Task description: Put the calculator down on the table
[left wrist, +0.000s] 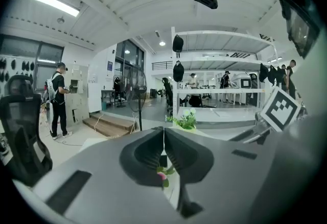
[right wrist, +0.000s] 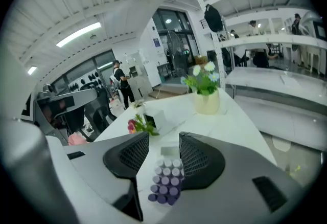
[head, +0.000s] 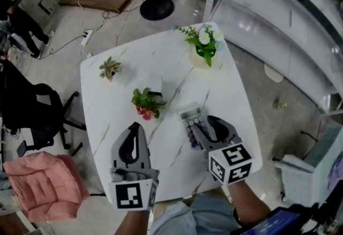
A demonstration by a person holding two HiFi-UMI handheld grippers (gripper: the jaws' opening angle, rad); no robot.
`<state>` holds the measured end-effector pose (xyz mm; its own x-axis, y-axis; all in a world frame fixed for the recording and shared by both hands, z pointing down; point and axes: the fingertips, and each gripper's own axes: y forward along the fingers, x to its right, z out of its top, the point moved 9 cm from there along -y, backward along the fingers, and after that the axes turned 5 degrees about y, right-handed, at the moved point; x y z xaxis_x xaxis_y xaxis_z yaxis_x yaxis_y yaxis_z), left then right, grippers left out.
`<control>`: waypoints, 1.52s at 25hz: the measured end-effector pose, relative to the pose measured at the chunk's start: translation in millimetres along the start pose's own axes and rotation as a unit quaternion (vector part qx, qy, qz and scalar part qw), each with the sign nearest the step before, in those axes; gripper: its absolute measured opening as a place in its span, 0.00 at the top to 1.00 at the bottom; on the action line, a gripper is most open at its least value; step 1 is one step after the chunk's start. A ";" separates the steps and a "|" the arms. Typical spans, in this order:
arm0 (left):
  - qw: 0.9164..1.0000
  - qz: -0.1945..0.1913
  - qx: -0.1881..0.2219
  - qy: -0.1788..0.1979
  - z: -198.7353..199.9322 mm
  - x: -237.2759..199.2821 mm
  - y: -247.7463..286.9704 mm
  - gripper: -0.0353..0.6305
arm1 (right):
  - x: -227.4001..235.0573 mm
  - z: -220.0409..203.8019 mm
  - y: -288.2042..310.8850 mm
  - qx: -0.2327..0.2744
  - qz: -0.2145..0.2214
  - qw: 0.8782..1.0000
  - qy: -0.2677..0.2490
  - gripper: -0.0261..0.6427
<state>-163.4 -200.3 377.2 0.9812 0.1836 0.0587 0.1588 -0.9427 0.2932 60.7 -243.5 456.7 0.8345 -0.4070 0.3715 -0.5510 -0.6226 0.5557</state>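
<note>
Left gripper (left wrist: 164,132), closest to the observer, has its jaws pressed together with nothing in them. Right gripper (right wrist: 163,138) stands spread; the calculator (head: 191,119) lies flat on the table (head: 118,116) between its jaws, not pinched.

Hazard noted: one jaw sits close against the calculator's side, so a skewed withdrawal could, in my judgement, drag or flip it. A wide swing might also topple the pink-flowered plant (head: 147,103) nearby.

Count: one calculator, two grippers, one table, three potted plants: the pink-flowered one, a small succulent (head: 110,67), and a white-flowered plant (head: 205,45).
</note>
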 end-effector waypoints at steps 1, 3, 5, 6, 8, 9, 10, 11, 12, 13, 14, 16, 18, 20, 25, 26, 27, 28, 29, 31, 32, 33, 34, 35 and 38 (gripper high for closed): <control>1.000 0.007 0.015 0.008 10.5 -3.9 -6.3 0.93 | -9.9 12.2 -4.4 0.022 0.008 1.000 -0.014 0.67; 0.998 0.019 0.051 0.017 32.4 -10.7 -18.2 0.93 | -30.5 39.6 -13.8 0.073 0.024 0.996 -0.048 0.69; 0.996 0.025 0.082 0.016 54.6 -13.8 -33.5 0.93 | -53.2 67.1 -29.5 0.125 0.034 0.988 -0.083 0.76; 0.995 0.027 0.095 0.017 65.4 -14.5 -42.5 0.93 | -65.4 80.2 -39.3 0.150 0.037 0.983 -0.100 0.78; 0.992 0.025 0.120 0.025 85.9 -15.3 -60.3 0.93 | -89.1 103.6 -59.6 0.199 0.039 0.971 -0.129 0.85; 0.990 0.024 0.134 0.030 95.4 -16.1 -67.9 0.93 | -99.6 113.7 -69.2 0.221 0.038 0.964 -0.141 0.89; 0.988 0.026 0.148 0.035 104.1 -17.3 -74.4 0.93 | -108.8 122.3 -78.4 0.240 0.038 0.958 -0.151 0.91; 0.986 0.029 0.160 0.038 111.8 -18.9 -80.2 0.93 | -116.9 129.3 -86.9 0.256 0.039 0.953 -0.159 0.93; 0.984 0.033 0.170 0.038 118.4 -20.8 -85.6 0.93 | -124.2 134.8 -94.4 0.269 0.040 0.948 -0.166 0.93; 0.983 0.037 0.178 0.037 123.8 -22.9 -90.5 0.93 | -130.5 139.3 -100.5 0.281 0.042 0.943 -0.173 0.93; 0.981 0.041 0.186 0.037 128.4 -25.0 -94.9 0.93 | -136.0 143.0 -105.2 0.292 0.042 0.938 -0.182 0.93; 0.978 0.048 0.200 0.039 135.9 -28.7 -102.3 0.93 | -144.6 147.4 -111.5 0.310 0.041 0.929 -0.197 0.93; 0.975 0.051 0.211 0.043 141.6 -30.7 -109.1 0.93 | -150.9 148.1 -116.1 0.318 0.040 0.925 -0.203 0.93; 0.973 0.053 0.217 0.050 145.5 -31.8 -115.2 0.93 | -154.9 146.8 -119.5 0.322 0.040 0.924 -0.204 0.93; 0.969 0.053 0.233 0.064 150.0 -30.9 -118.6 0.93 | -156.5 143.6 -122.3 0.329 0.038 0.921 -0.207 0.94; 0.969 0.052 0.234 0.065 150.2 -30.4 -118.3 0.93 | -156.8 143.4 -123.0 0.331 0.037 0.920 -0.208 0.94; 0.968 0.051 0.237 0.066 150.7 -29.9 -118.1 0.93 | -157.1 143.4 -123.8 0.333 0.036 0.919 -0.208 0.94; 0.967 0.049 0.241 0.067 151.2 -29.5 -117.8 0.93 | -157.3 143.4 -124.6 0.336 0.036 0.918 -0.208 0.94; 0.967 0.048 0.243 0.067 151.4 -29.0 -117.5 0.93 | -157.4 143.4 -125.1 0.337 0.037 0.917 -0.208 0.94; 0.967 0.046 0.240 0.068 150.7 -28.2 -117.0 0.93 | -157.4 143.5 -125.3 0.339 0.041 0.917 -0.209 0.94; 0.968 0.045 0.237 0.068 150.1 -27.6 -116.7 0.93 | -157.5 143.4 -125.2 0.339 0.042 0.916 -0.209 0.94; 0.968 0.044 0.236 0.067 149.8 -27.2 -116.5 0.93 | -157.7 143.4 -125.2 0.340 0.043 0.916 -0.210 0.94; 0.968 0.044 0.237 0.068 150.0 -26.8 -116.5 0.93 | -157.9 143.3 -125.3 0.339 0.044 0.916 -0.210 0.94; 0.968 0.044 0.237 0.068 150.1 -26.4 -116.5 0.93 | -158.2 143.3 -125.4 0.339 0.044 0.916 -0.210 0.94; 0.970 0.041 0.230 0.064 148.4 -25.1 -117.0 0.93 | -158.7 143.4 -125.5 0.339 0.045 0.916 -0.210 0.94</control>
<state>-190.4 -135.9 199.9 0.9756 0.1079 0.1914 0.1417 -0.9747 -0.1727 -1.8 -196.6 221.3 0.7925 -0.6098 -0.0053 -0.6069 -0.7878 -0.1054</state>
